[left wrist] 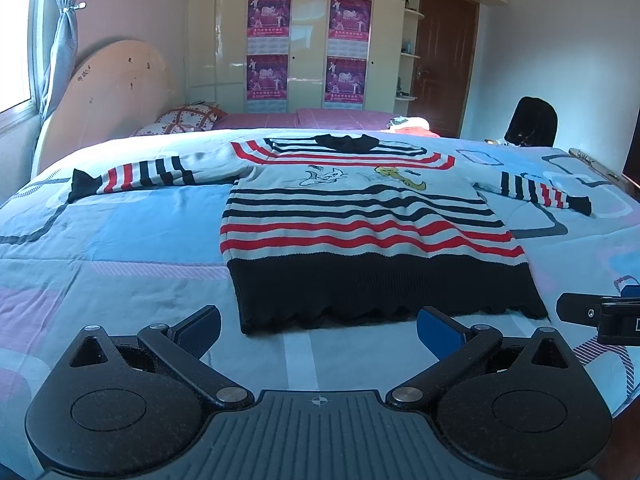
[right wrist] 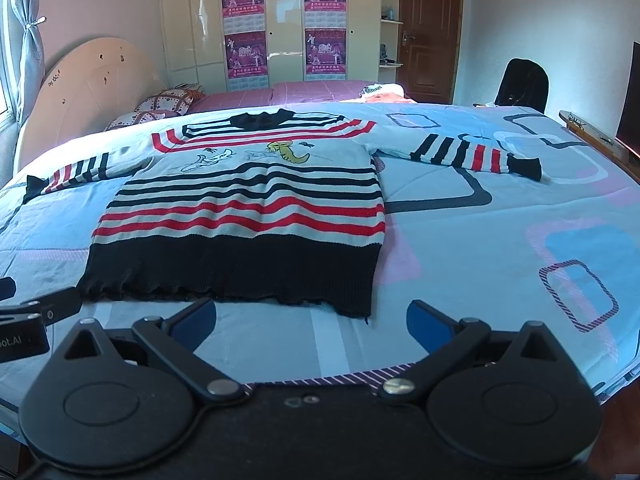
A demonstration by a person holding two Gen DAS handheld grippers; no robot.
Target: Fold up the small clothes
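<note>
Left gripper (left wrist: 318, 330) spread wide, holding nothing; right gripper (right wrist: 311, 326) likewise wide and empty. We logged both low at the near edge of the bed (right wrist: 500, 248).

Striped sweater (right wrist: 248, 208) lay flat, front up, sleeves out at 9 and 3 o'clock, collar far, black hem (left wrist: 384, 288) nearest us. Long axis ran 12 to 6.

From the left gripper the hem sat at 12 to 1 o'clock; from the right, at 11. We judged both about equally near, each closest to its own hem corner.
</note>
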